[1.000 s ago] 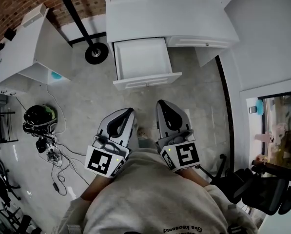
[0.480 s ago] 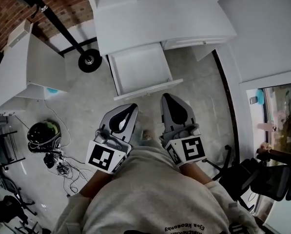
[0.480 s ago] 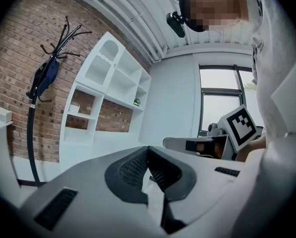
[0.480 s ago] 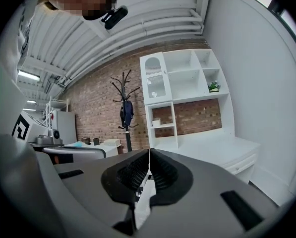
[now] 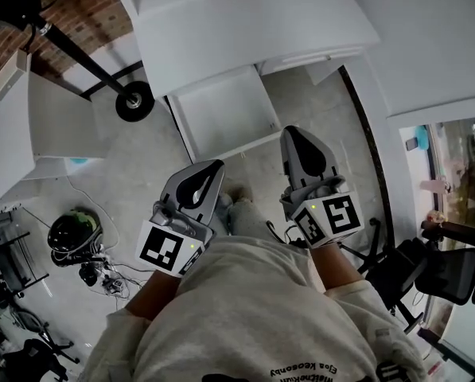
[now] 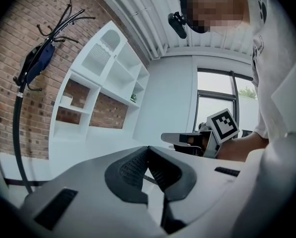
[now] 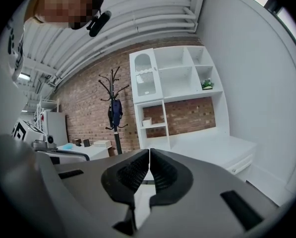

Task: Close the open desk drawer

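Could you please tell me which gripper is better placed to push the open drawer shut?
Probably the left gripper: it points squarely at the front of the drawer, while the right gripper sits off the front's right corner. Both are shut and empty.

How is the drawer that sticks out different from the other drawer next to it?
The open drawer is pulled out over the floor, while the shut drawer sits pushed in under the desk. You can see the open drawer's bare white inside, but the shut drawer shows only its front. Both drawers are white and belong to the same desk.
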Tool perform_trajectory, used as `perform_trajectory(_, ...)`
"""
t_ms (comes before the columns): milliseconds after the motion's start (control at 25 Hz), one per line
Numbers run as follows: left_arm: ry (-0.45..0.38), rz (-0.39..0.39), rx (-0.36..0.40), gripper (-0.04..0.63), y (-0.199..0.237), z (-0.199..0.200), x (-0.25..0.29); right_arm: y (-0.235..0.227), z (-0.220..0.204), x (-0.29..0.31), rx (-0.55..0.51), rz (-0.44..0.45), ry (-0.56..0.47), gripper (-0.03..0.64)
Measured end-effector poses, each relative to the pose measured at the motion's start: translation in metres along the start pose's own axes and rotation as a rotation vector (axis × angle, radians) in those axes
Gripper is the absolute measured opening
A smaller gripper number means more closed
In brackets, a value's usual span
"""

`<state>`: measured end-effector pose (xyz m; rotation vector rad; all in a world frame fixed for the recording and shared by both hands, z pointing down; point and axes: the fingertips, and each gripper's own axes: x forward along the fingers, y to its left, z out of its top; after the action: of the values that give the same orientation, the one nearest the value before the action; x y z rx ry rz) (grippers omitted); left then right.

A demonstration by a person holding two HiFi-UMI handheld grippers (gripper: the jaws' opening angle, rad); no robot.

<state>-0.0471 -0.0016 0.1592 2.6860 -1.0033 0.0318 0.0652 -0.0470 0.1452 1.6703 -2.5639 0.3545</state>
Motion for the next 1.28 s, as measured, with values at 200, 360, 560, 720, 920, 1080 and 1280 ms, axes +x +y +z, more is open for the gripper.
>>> perform_trajectory(200,0.023,-0.006,-0.026,0.018,0.007,-0.011,0.011,-0.001,-0.011,0.013,-0.054,0.060,0.041,0.029)
perform_trajectory(360,0.055,0.007,-0.029,0.018,0.006,-0.030,0.017,0.002,-0.033,0.014,-0.118,0.136,0.083,0.029)
perform_trajectory(560,0.051,0.035,-0.040,0.018,0.008,-0.056,0.037,0.002,-0.051,0.025,-0.134,0.204,0.045,0.029)
perform_trajectory(720,0.038,0.054,-0.050,0.018,0.012,-0.077,0.045,0.002,-0.084,0.031,-0.141,0.239,0.075,0.029)
perform_trajectory(920,0.021,0.055,-0.060,0.018,0.017,-0.102,0.055,0.000,-0.121,0.040,-0.160,0.284,0.089,0.029)
perform_trajectory(1080,0.025,0.053,-0.065,0.018,0.026,-0.125,0.058,0.000,-0.150,0.050,-0.185,0.309,0.097,0.029)
perform_trajectory(1280,0.039,0.069,-0.065,0.018,0.040,-0.145,0.059,0.002,-0.174,0.060,-0.186,0.331,0.102,0.029)
